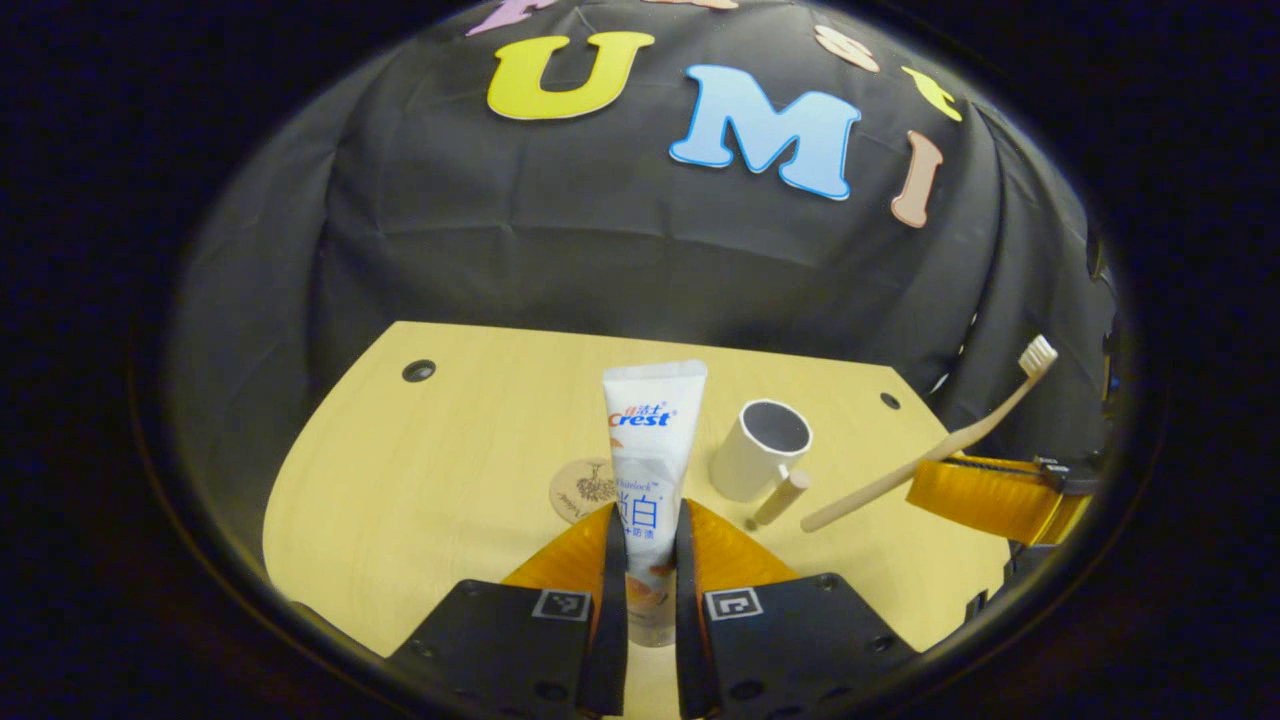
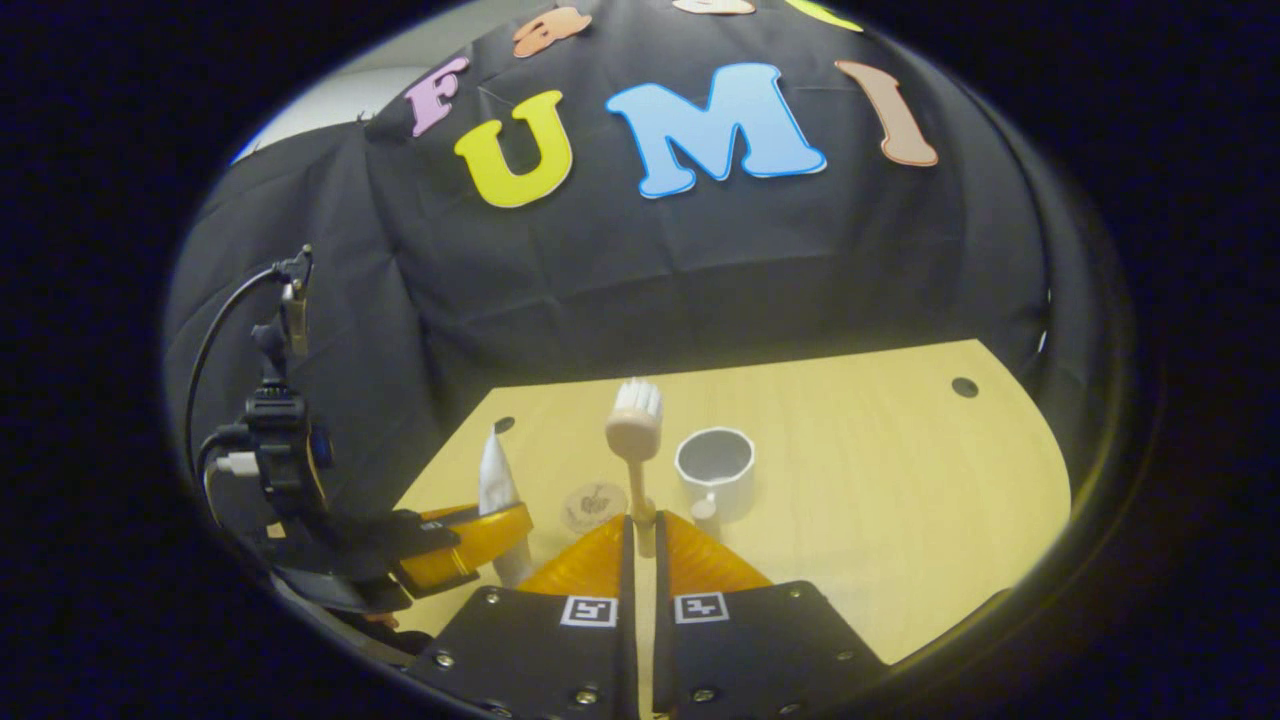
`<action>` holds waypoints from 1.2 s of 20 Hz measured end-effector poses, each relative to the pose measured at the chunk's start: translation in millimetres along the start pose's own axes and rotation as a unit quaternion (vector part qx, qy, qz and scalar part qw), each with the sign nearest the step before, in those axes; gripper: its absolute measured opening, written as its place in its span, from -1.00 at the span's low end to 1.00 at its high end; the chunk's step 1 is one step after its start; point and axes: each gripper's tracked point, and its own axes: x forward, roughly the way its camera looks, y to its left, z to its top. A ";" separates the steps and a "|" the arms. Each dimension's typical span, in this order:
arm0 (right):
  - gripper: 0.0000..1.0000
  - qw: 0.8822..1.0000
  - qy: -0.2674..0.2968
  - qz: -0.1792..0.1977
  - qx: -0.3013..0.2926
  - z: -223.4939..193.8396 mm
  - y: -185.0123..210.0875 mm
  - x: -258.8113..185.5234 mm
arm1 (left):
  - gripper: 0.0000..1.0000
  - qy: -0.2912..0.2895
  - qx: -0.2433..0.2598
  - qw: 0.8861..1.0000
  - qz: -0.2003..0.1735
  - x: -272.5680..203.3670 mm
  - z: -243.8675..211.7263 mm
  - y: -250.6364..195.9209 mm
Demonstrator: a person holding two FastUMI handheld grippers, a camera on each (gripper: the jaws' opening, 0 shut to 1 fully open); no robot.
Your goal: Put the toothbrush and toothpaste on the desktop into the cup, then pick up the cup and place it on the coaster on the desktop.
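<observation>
A: My left gripper [image 1: 645,545] is clamped on the soft tube [image 1: 650,470]; right gripper [image 2: 640,535] clamps the light, stiff brush [image 2: 636,440].

B: I see the cup [image 1: 760,450] at one o'clock of the tube, coaster [image 1: 583,490] at eleven. I keep holding low.

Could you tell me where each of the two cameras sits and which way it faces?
Left gripper view: rides the left gripper, facing the booth wall over the desk; its fingers clamp the toothpaste.
Right gripper view: rides the right gripper, facing the same wall; its fingers clamp the toothbrush.
Shared: cup, coaster, and each shows the other gripper.
</observation>
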 end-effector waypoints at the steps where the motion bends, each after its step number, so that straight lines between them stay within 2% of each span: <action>1: -0.88 1.000 -0.010 -0.002 -0.005 6.5 -2.1 6.4 | -0.46 -0.006 -0.002 1.000 -0.001 -1.2 3.7 -1.1; 5: -0.88 0.998 -0.047 -0.008 -0.028 33.7 -9.3 32.6 | -0.46 -0.022 0.000 1.000 -0.002 -1.6 10.5 2.0; 8: -0.88 0.996 -0.060 -0.024 -0.056 37.8 -23.1 61.9 | -0.46 -0.026 -0.017 1.000 -0.002 -3.8 11.7 3.3; 11: -0.88 0.995 -0.044 -0.042 -0.078 24.1 -36.7 87.9 | -0.46 -0.023 -0.032 0.999 0.007 -2.8 8.6 9.4; 14: -0.89 0.995 -0.003 -0.048 -0.090 -0.5 -47.0 108.4 | -0.45 -0.024 -0.040 0.999 0.021 -5.5 7.7 19.7; 17: -0.88 0.992 0.011 -0.064 -0.112 -9.6 -55.0 117.6 | -0.46 -0.025 -0.044 0.998 0.030 -12.8 4.5 30.7; 21: -0.88 0.992 0.031 -0.069 -0.104 -20.1 -58.0 123.0 | -0.46 -0.026 -0.041 0.998 0.037 -12.4 6.8 33.8; 22: -0.87 0.992 0.032 -0.071 -0.102 -19.7 -59.8 122.1 | -0.46 -0.026 -0.039 0.998 0.035 -11.0 7.6 32.7; 24: -0.69 0.992 0.032 -0.072 -0.100 -18.0 -60.4 119.7 | -0.46 -0.025 -0.037 0.999 0.031 -7.9 8.2 27.7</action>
